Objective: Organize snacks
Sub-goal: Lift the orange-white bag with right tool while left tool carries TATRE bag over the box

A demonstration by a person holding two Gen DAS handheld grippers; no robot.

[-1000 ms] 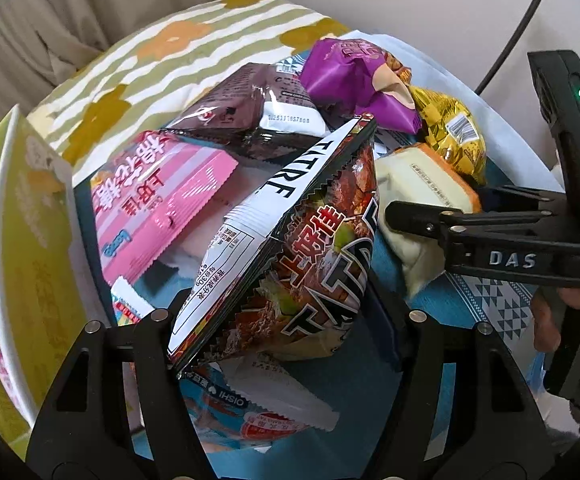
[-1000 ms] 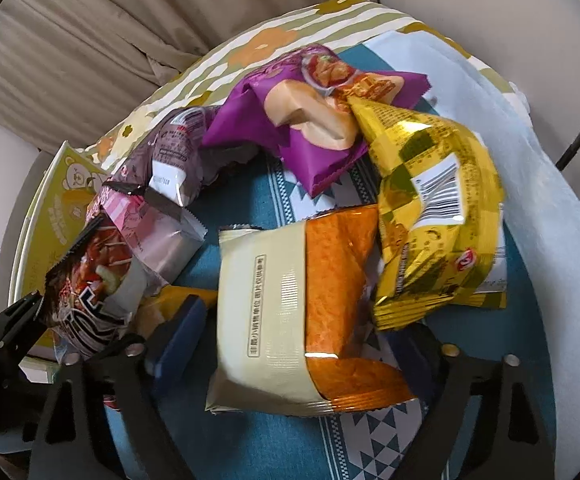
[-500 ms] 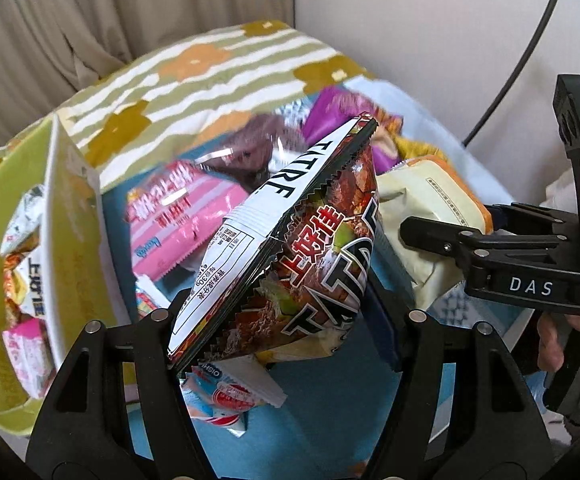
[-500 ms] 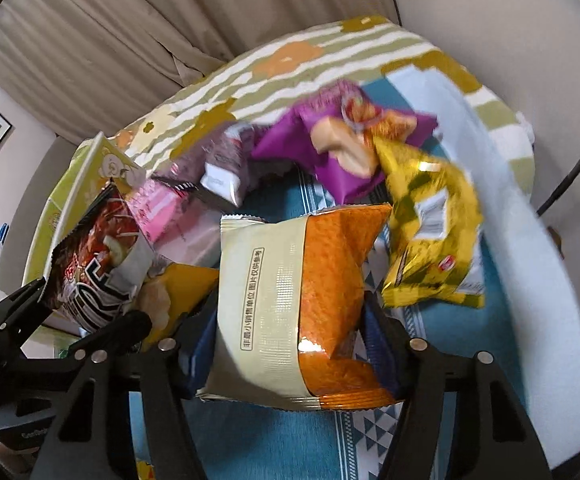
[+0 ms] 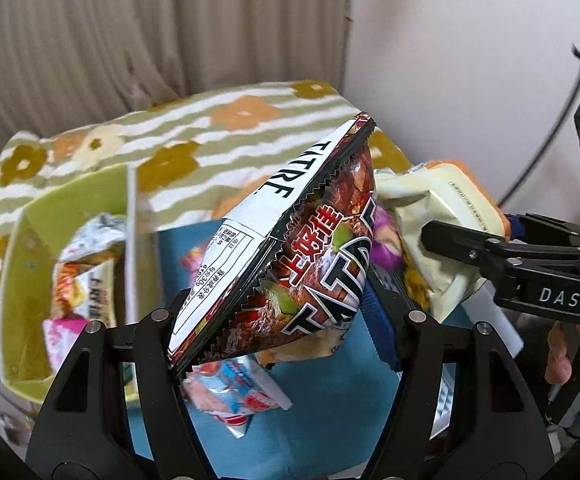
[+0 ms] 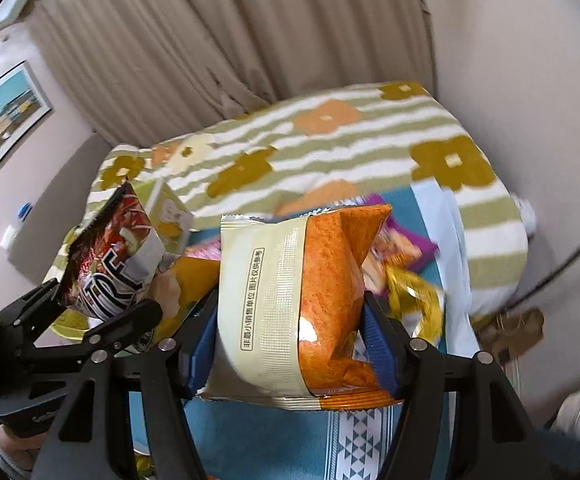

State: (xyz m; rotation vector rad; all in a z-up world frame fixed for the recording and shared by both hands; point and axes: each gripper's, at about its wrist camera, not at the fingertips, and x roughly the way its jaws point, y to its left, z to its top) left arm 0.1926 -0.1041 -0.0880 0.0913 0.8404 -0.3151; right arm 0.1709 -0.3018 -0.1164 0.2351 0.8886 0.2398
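My left gripper [image 5: 285, 320] is shut on a dark red and white snack bag [image 5: 290, 252] and holds it in the air above the blue cloth. The same bag [image 6: 109, 252] shows at the left of the right wrist view. My right gripper [image 6: 290, 336] is shut on a cream and orange snack bag [image 6: 298, 296], also lifted; it shows in the left wrist view [image 5: 442, 216] at the right. A yellow-green box [image 5: 21, 264] with several snack packs inside stands at the left.
A blue patterned cloth [image 6: 249, 436] covers the surface, over a striped flower blanket [image 6: 330, 136]. A purple bag [image 6: 410, 244] and a yellow bag [image 6: 414, 292] lie behind the orange one. A light blue packet [image 5: 233, 392] lies under the left gripper. Curtains and a wall stand behind.
Both grippers have risen with their bags, and the views now tilt up toward the curtain. The right gripper closed on the cream and orange bag and lifted it off the cloth.
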